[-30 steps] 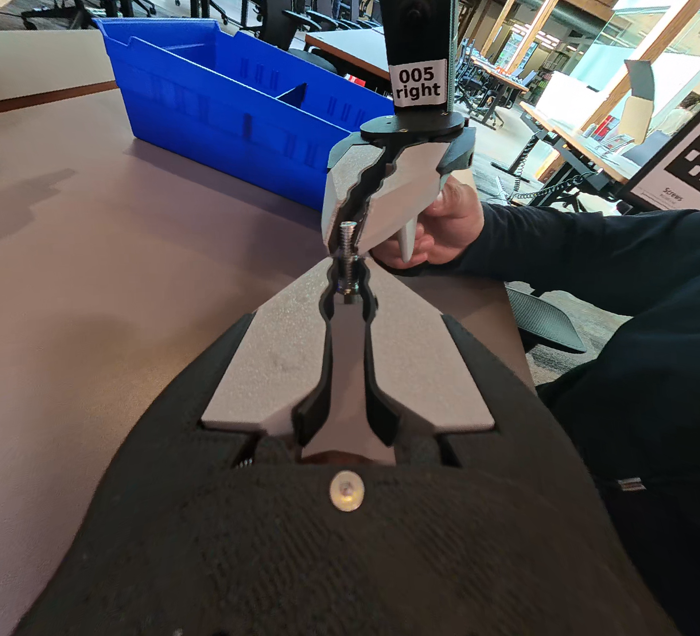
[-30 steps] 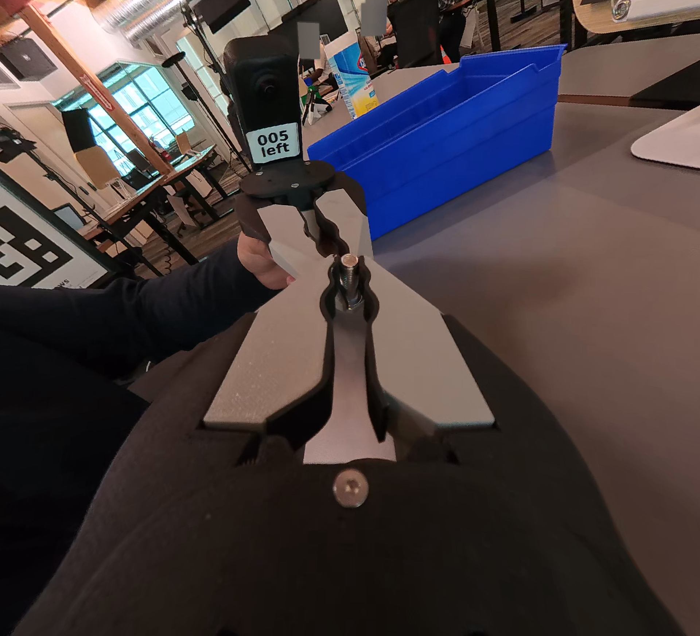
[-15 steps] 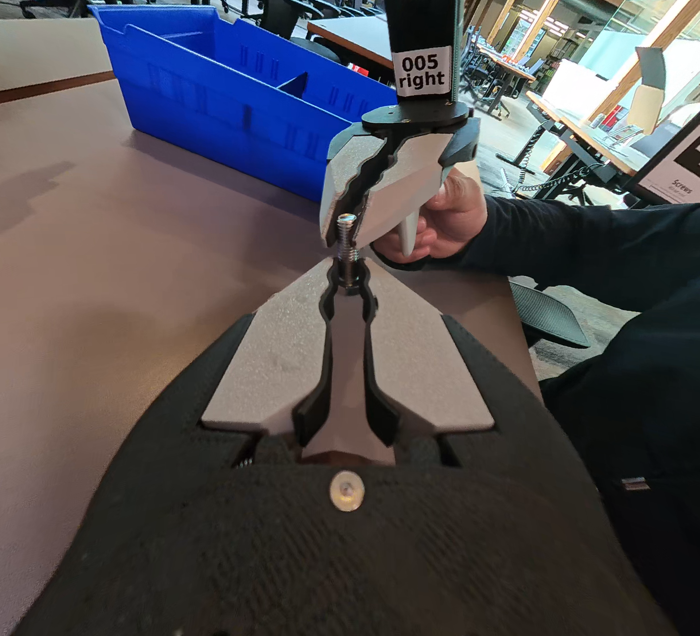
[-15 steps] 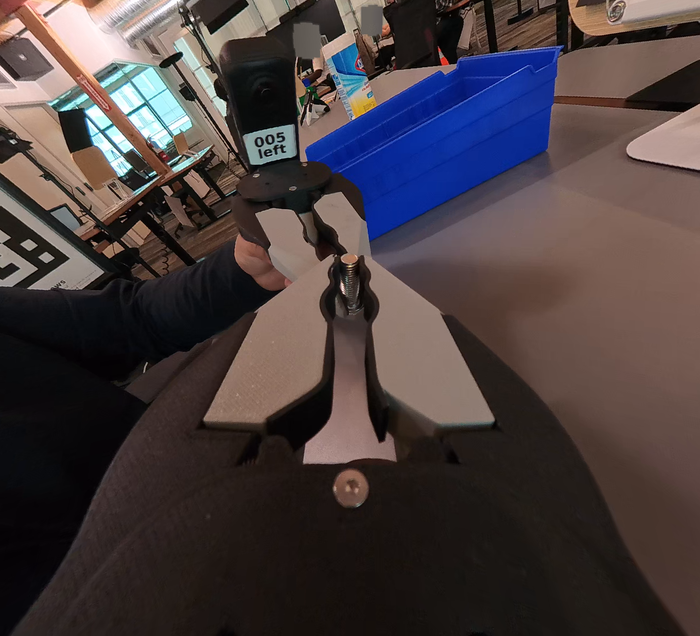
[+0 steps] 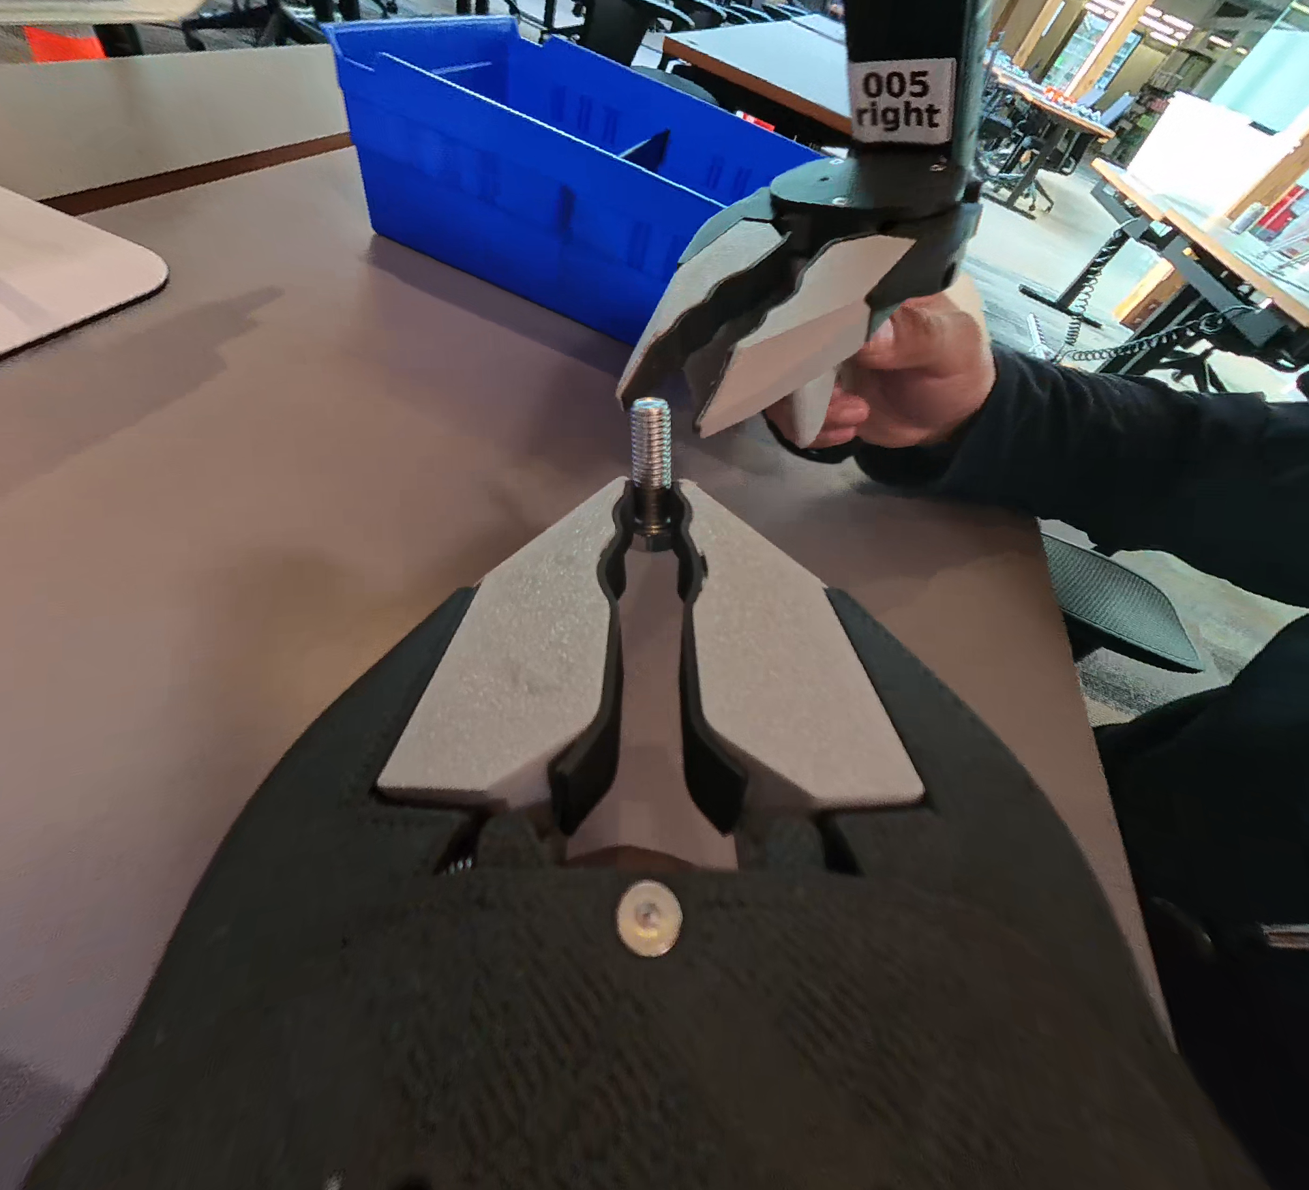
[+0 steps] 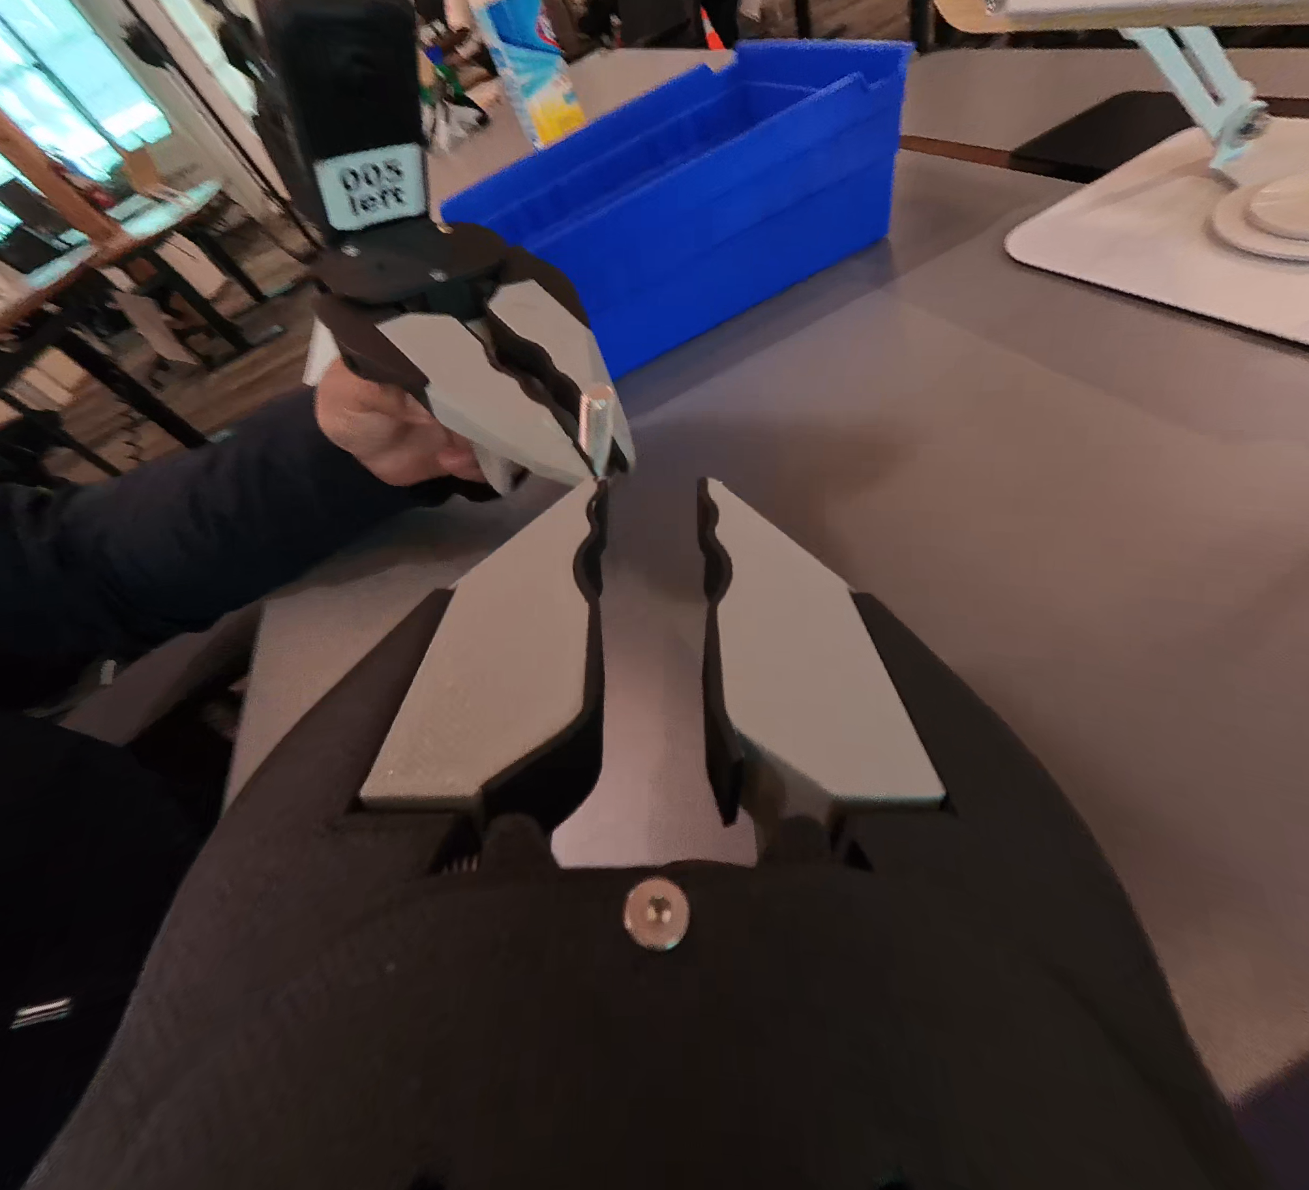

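My left gripper [image 5: 652, 522] is shut on a silver threaded bolt [image 5: 651, 444] with a dark nut at its base; the bolt stands upright out of the fingertips. It also shows in the right wrist view, where the left gripper [image 6: 602, 454] holds the bolt [image 6: 595, 423]. My right gripper [image 6: 652, 497] is open and empty, its tips just right of the bolt. In the left wrist view the right gripper [image 5: 662, 401] hovers open just above and right of the bolt's top, held by a hand [image 5: 914, 376].
A blue divided bin [image 5: 538, 192] stands on the grey-brown table [image 5: 248, 483] behind the grippers. A white monitor base [image 6: 1162, 249] sits at the table's right in the right wrist view. The table edge and a chair [image 5: 1112, 610] lie beside the person's dark sleeve.
My right gripper has opened and let go of the bolt, pulling back to the right. The bolt stays in my left gripper. Both views have swung toward the bin.
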`<action>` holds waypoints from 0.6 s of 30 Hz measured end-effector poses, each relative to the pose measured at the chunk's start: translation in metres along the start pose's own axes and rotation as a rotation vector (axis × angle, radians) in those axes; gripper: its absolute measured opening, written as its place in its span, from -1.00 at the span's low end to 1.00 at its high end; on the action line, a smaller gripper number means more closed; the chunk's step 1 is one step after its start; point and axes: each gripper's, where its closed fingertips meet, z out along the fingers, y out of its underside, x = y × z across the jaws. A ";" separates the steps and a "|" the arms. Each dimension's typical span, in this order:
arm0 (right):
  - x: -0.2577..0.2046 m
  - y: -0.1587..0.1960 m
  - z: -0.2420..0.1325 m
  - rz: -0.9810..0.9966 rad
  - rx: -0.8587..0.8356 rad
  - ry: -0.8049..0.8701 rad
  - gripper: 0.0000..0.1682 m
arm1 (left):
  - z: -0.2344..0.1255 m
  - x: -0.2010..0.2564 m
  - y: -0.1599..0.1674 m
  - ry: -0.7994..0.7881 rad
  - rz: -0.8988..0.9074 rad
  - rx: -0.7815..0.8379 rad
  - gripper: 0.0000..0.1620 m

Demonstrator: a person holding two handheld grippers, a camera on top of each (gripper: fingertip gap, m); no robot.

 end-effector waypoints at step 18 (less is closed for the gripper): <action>0.042 0.084 0.000 -0.150 -0.489 0.217 -0.72 | -0.011 0.014 0.002 0.186 -0.011 0.020 -0.92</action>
